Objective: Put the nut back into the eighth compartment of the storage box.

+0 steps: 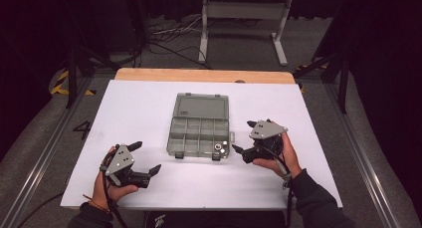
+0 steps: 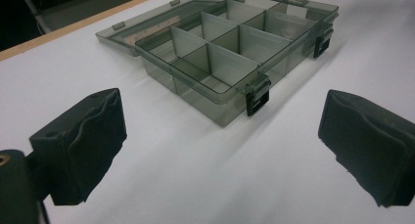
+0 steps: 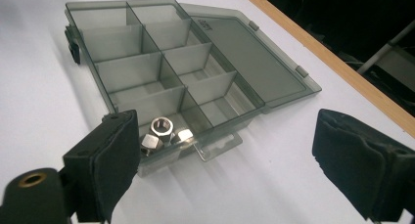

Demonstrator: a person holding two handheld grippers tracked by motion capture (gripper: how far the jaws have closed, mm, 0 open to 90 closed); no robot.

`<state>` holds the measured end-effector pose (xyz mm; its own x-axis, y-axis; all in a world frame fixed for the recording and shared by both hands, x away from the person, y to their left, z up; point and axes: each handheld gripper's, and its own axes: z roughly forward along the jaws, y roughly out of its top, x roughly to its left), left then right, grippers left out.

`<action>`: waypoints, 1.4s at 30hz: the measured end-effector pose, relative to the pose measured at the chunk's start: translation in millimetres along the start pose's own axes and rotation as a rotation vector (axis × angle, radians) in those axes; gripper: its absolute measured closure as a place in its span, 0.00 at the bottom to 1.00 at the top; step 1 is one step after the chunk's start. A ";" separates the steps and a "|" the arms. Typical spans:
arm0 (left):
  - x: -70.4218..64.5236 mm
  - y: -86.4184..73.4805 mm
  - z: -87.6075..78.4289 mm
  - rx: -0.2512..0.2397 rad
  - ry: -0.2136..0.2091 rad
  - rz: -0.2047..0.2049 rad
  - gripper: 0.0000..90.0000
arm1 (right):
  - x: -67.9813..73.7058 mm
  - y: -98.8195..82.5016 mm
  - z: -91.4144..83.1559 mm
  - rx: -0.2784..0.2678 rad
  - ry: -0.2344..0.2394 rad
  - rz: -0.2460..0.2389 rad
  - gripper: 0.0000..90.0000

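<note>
Organizer box (image 1: pixel 200 126) lid open, nuts (image 3: pixel 164 134) in corner compartment; both hand-held grippers, left (image 1: pixel 144 161) & right (image 1: pixel 245 137), spread, empty. Closing box prob. left.

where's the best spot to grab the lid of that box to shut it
Probably the lid's far free edge, the one away from the hinge, since the lid lies flat open on the table behind the box. Come from the far side with the open right gripper, which sits nearest, slip one jaw under that thin edge and swing it over. The nuts stay clear in their corner compartment.
</note>
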<state>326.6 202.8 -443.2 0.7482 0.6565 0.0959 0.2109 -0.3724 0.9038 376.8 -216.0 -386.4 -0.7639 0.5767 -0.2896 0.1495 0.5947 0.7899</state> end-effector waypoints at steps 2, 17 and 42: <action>0.2 0.4 1.0 0.001 0.000 0.006 0.05 | 0.5 -1.5 -0.6 0.000 -0.004 -0.002 0.13; 0.6 2.3 8.9 0.016 -0.018 0.012 0.05 | -1.1 -43.8 -26.1 -0.034 -0.054 0.006 0.12; 5.1 1.1 10.5 0.025 -0.006 0.002 0.05 | -14.4 -109.9 -66.2 -0.038 -0.157 0.126 0.12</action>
<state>337.3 198.9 -446.2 0.7525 0.6516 0.0955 0.2249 -0.3905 0.8927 329.8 -326.7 -433.2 -0.6329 0.7274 -0.2653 0.2116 0.4921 0.8444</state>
